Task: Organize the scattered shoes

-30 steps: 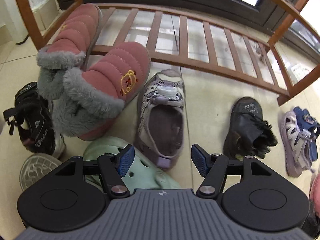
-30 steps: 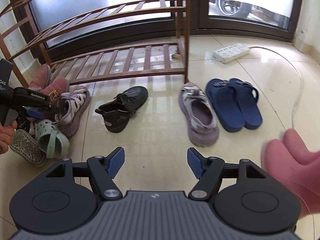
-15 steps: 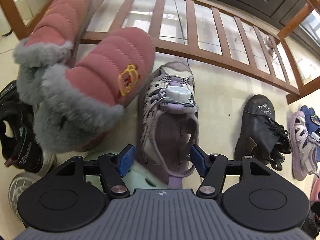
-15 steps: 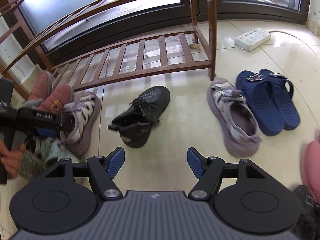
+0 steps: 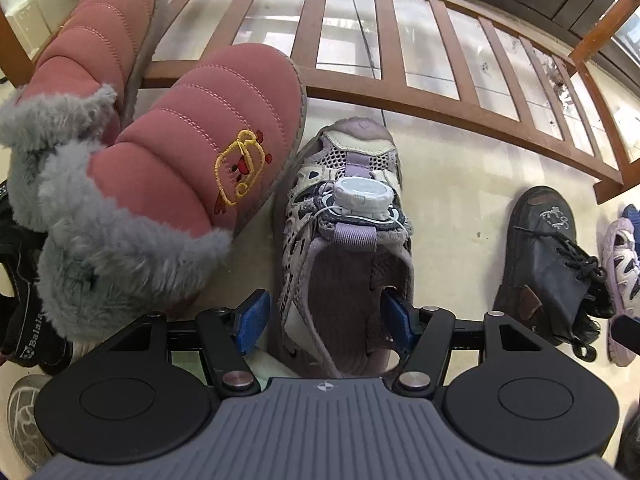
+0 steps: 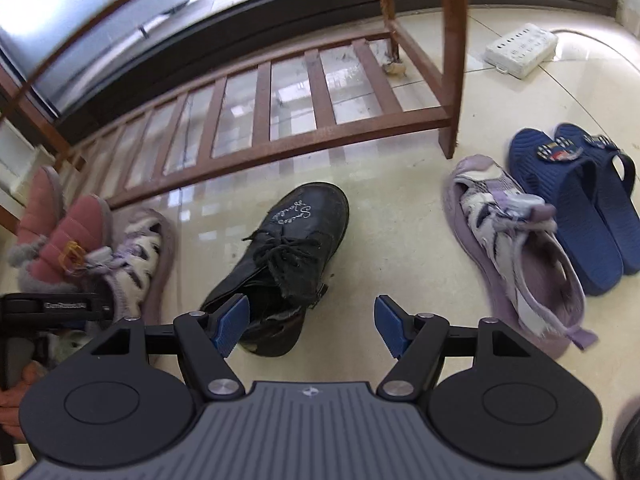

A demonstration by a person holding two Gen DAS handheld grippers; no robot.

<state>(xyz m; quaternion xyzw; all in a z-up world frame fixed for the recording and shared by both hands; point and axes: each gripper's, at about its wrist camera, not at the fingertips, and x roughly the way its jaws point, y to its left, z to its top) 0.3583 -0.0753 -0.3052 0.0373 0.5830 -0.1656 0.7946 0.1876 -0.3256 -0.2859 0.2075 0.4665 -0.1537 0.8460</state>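
A lavender sneaker (image 5: 344, 240) lies toe toward the wooden shoe rack (image 5: 400, 96). My left gripper (image 5: 324, 316) hangs open over its heel. One blue pad sits outside the shoe's left wall and the other at the right of its collar, and neither visibly presses. A black lace-up shoe (image 6: 288, 256) lies on the tiles in front of my right gripper (image 6: 311, 322). That gripper is open and holds nothing, and its left fingertip overlaps the shoe's heel. The matching lavender sneaker (image 6: 516, 264) lies to the right, beside two blue slippers (image 6: 580, 200).
Two pink fur-lined slippers (image 5: 192, 152) lean at the rack's left end, against the lavender sneaker. A black sandal (image 5: 20, 280) and a grey sole (image 5: 20, 412) lie at far left. A white power strip (image 6: 520, 48) is beyond the rack's post. A hand (image 6: 12, 396) holds the left gripper.
My left gripper has sunk over the lavender sneaker until its fingers straddle the heel. My right gripper has swung left and down, from the open floor to the black shoe.
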